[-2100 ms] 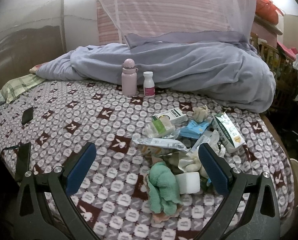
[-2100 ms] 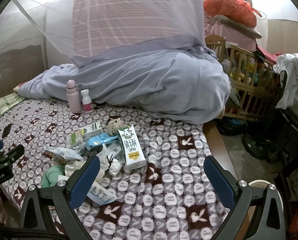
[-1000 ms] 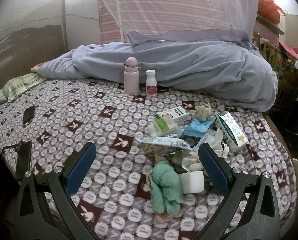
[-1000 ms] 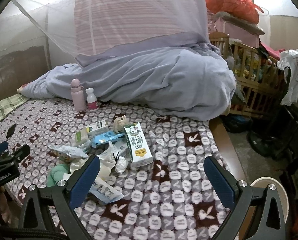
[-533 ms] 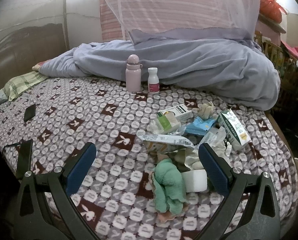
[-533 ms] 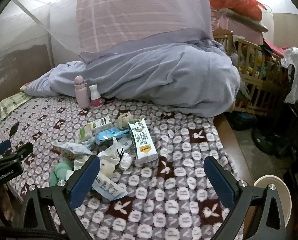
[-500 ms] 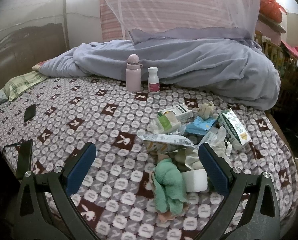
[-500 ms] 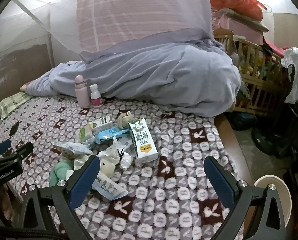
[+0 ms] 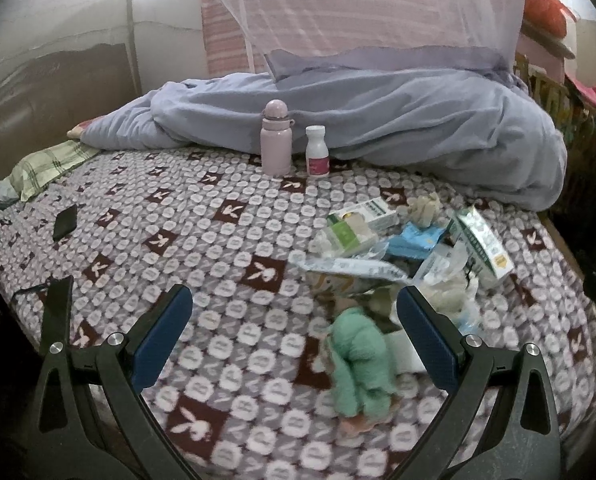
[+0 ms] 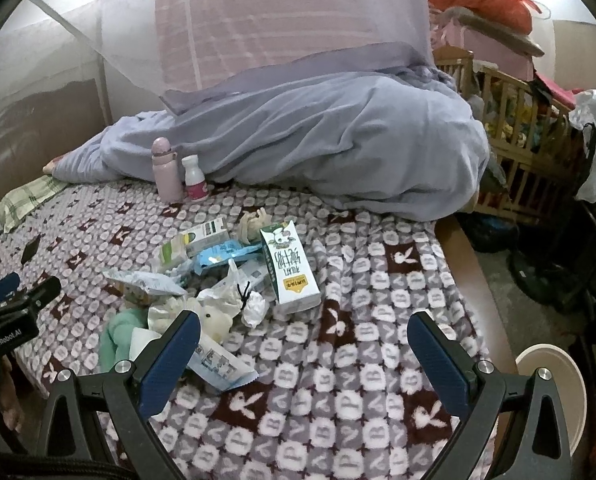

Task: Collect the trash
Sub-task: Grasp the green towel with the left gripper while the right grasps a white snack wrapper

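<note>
Both claws had eased closer to the bed since the earlier frames, so the trash pile loomed larger. The left claw hung with its jaws spread wide and empty above the blanket, the green cloth lying at the near edge of the pile between its fingers. The right claw was likewise wide apart, holding nothing. A milk carton lay on the pile's right side; a pink bottle stood well behind the pile.
</note>
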{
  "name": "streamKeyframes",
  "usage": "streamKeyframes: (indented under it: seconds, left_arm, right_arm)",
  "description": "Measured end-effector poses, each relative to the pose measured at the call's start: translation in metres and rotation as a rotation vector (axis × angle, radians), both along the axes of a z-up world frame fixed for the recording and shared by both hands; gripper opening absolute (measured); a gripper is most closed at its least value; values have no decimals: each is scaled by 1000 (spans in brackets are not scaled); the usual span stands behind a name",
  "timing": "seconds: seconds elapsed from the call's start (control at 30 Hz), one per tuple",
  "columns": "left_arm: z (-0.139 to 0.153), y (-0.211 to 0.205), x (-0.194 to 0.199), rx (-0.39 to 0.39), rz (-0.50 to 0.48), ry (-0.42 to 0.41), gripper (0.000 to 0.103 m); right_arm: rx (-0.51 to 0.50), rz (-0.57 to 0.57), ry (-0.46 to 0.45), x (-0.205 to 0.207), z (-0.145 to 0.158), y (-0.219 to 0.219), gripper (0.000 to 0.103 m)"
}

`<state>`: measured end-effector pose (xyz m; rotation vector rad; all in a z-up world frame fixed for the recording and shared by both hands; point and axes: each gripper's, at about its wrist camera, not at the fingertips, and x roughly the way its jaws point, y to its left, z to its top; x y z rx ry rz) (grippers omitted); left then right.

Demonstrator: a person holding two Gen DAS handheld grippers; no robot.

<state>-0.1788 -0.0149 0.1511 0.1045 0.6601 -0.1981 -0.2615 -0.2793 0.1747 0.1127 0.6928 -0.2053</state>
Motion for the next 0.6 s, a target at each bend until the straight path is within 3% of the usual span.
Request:
streamKeyframes:
  seconds: [0.17,0.33,0.43,0.6]
  left_arm:
    - [-11,17,-3,35,-60,51,102]
    - [-22,24,-10,33,-135,110,102]
    - [-32,20,-7,15,-165,165,102]
    - [-55,1,19,-33,-169,246,102]
  right_arm:
    - [52,128,71,16,-19,7,102]
    - [94,325,197,48,-60,22,102]
    - [59,380,239,62,-79,30,93]
    - [108,451,282,82,-103,35,76]
